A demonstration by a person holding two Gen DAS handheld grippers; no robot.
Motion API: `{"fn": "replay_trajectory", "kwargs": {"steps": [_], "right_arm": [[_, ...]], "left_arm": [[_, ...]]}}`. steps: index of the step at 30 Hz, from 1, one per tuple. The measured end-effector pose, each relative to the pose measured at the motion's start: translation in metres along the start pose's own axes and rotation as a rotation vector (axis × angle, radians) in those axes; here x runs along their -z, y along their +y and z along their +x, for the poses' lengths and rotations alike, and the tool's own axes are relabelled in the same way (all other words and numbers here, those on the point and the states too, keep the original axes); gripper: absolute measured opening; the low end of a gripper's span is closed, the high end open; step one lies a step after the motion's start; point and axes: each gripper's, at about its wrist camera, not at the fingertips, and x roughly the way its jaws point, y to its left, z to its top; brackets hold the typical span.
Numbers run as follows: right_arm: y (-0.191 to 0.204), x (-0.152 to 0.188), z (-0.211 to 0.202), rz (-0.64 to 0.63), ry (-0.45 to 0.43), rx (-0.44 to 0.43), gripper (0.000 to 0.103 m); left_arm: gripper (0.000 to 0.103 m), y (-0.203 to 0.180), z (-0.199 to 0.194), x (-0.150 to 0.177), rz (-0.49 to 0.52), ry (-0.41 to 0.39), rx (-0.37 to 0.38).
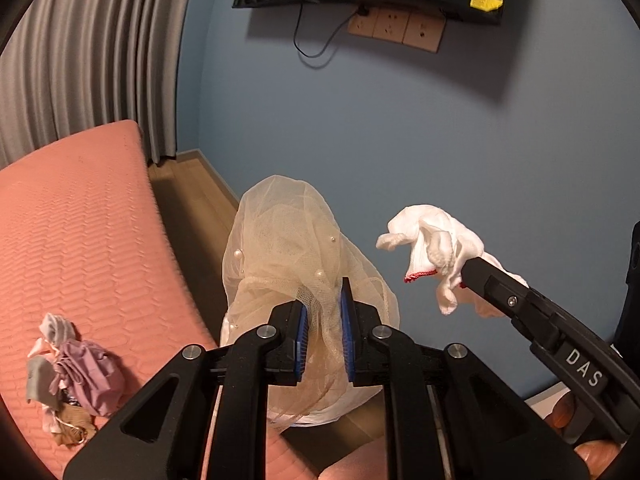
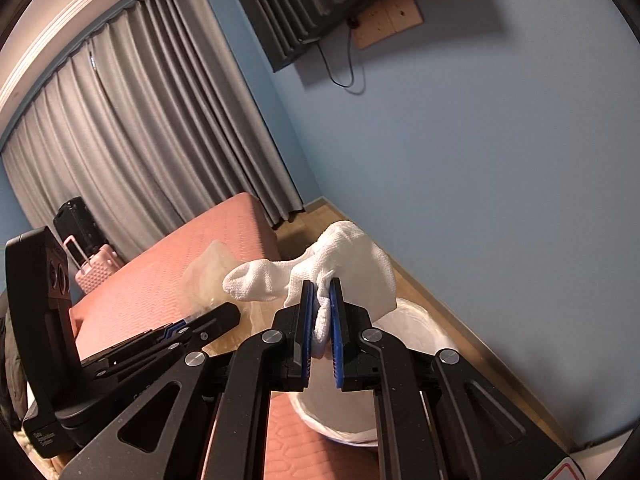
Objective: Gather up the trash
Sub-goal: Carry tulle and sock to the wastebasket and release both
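Note:
My left gripper (image 1: 324,300) is shut on a cream tulle mesh (image 1: 280,232) dotted with pearls, which billows up past the blue pads. Under it shows the white-lined bin (image 1: 320,416). To the right, my right gripper (image 1: 470,270) holds a crumpled white knit glove (image 1: 432,240) with a red hem. In the right wrist view the right gripper (image 2: 322,288) is shut on that glove (image 2: 352,252), above the bin's white rim (image 2: 416,324). The left gripper (image 2: 230,312) and the mesh (image 2: 208,268) sit to its left.
A pink quilted bed (image 1: 80,220) lies left of the bin, with a heap of mixed rags (image 1: 72,372) on it. Blue wall ahead, grey curtain (image 2: 140,140) to the left, wooden floor (image 1: 192,200) between. A pink suitcase (image 2: 96,268) and a black one (image 2: 76,216) stand beyond the bed.

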Motion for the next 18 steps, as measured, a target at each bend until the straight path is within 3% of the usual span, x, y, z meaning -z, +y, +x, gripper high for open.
{"fn": "replay_trajectory", "kwargs": {"steps": [2,4,6,18], "right_arm": [[-0.005,0.003,0.001,0.005,0.006,0.006,0.008],[-0.008,0.004,0.005,0.008,0.013,0.011,0.008],[-0.009,0.006,0.009,0.009,0.021,0.016,0.008],[-0.003,0.005,0.043,-0.01,0.06,0.004,0.008]], "left_arm": [[0.028,-0.002,0.007,-0.001,-0.006,0.015,-0.003],[0.054,0.0,0.012,-0.001,-0.029,0.017,-0.01],[0.062,0.004,0.012,-0.001,-0.054,0.004,-0.028],[0.064,0.024,0.0,0.001,-0.104,-0.02,-0.119]]}}
